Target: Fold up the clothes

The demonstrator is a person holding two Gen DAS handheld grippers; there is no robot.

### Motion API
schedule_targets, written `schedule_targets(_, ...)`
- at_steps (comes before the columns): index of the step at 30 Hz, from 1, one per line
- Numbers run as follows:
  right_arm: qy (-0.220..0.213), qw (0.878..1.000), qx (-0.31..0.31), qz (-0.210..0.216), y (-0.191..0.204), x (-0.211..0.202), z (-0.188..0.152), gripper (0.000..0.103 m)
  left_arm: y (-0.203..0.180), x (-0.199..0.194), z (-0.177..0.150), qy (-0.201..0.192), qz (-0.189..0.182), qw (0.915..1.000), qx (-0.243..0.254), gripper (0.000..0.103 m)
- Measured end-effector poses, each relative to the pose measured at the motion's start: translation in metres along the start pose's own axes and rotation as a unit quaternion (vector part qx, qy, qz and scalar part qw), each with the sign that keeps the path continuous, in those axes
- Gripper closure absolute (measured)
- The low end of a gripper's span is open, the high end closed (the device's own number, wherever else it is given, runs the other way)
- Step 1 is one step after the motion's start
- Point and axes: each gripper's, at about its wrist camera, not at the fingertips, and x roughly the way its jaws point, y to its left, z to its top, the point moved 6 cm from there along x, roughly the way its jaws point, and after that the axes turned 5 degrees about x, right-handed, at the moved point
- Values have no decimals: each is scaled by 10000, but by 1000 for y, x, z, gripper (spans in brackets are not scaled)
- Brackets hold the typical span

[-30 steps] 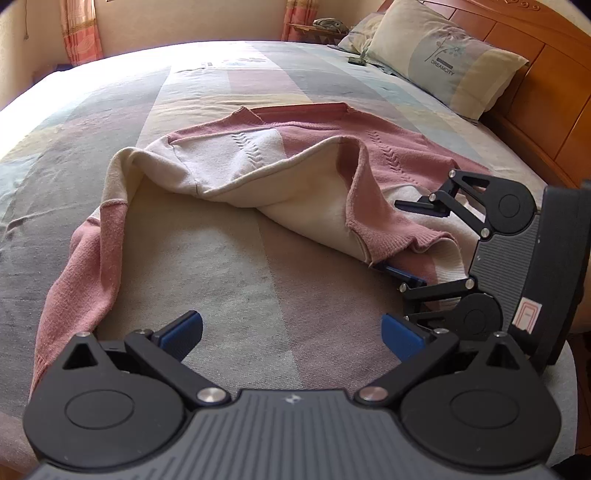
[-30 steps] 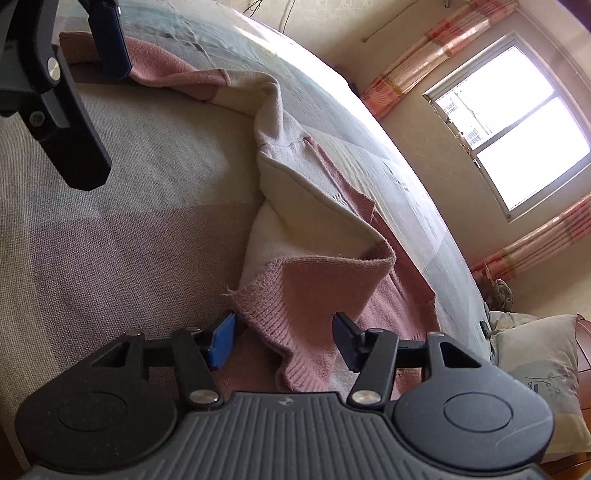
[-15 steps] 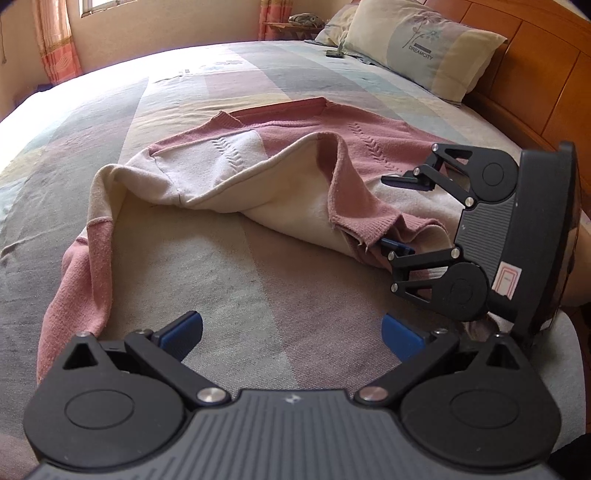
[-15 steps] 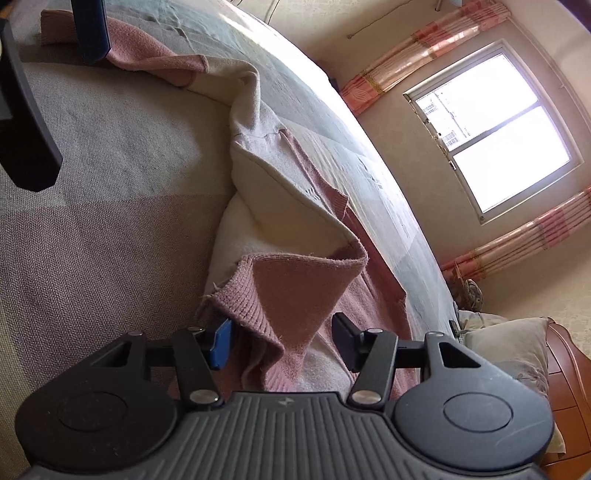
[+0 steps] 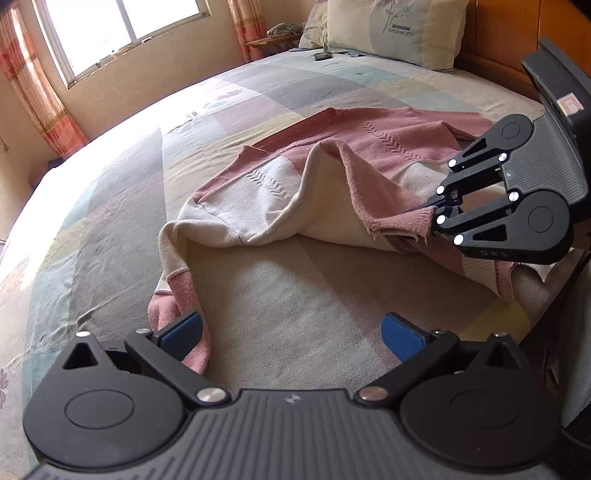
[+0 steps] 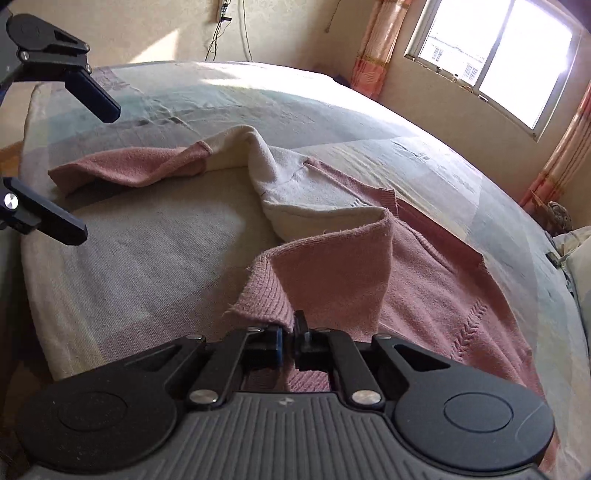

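Observation:
A pink and cream knit sweater [image 5: 280,184] [image 6: 424,280] lies crumpled on the bed, with one sleeve trailing toward the near edge. My right gripper [image 6: 290,332] [image 5: 436,218] is shut on the sweater's ribbed pink hem and holds that corner raised off the sheet. My left gripper [image 5: 291,330] [image 6: 95,171] hovers open over the bare sheet, with nothing between its blue pads. The pink sleeve end [image 5: 177,306] lies just beside its left finger.
The bed [image 5: 110,221] has a pastel patchwork sheet. A pillow [image 5: 399,29] and wooden headboard [image 5: 517,37] are at the far right. A small dark object [image 5: 322,56] lies near the pillow. A window [image 6: 498,55] with striped curtains is beyond the bed.
The right gripper's jaws closed on the pink hem and lifted it. Both grippers rose and rolled. The left gripper stayed open.

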Motion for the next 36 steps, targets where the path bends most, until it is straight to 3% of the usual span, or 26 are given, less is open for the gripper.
schedule_targets(3, -122, 9949, 560, 835, 13, -14, 14, 94, 12, -12, -11, 15, 150, 9998, -146, 0)
schedule_targets(7, -116, 9823, 751, 1710, 47, -22, 24, 94, 26, -28, -24, 41, 337, 9990, -281, 0)
schedule_targets(12, 211, 9704, 766, 2282, 93, -10, 16, 93, 41, -43, -36, 28, 469, 9980, -424, 0)
schedule_targets(16, 573, 9591, 931, 2609, 118, 9, 5, 93, 50, -49, -41, -75, 307, 9972, -681, 0)
schedule_targets(20, 971, 9505, 1221, 2688, 122, 20, -8, 83, 59, -41, -34, -254, -402, 9903, -1307, 0)
schedule_targets(22, 843, 9534, 1309, 2585, 113, 9, -11, 68, 60, -29, -27, -270, -715, 9855, -1513, 0)
schedule_targets(24, 669, 9610, 1399, 2290, 96, -3, -15, 44, 59, -12, -16, -277, -990, 9818, -1594, 0)
schedule_targets(27, 519, 9674, 1682, 1823, 63, -16, -26, 32, 58, 20, 5, -270, -1420, 9733, -1781, 0)
schedule_targets(31, 455, 9648, 2288, 1215, 18, -26, -52, 26, 62, 76, 31, -244, -1992, 9516, -2326, 0)
schedule_targets(36, 242, 9478, 3086, 769, -24, -38, -79, 24, 70, 160, 47, -29, -2221, 9250, -3082, 1)
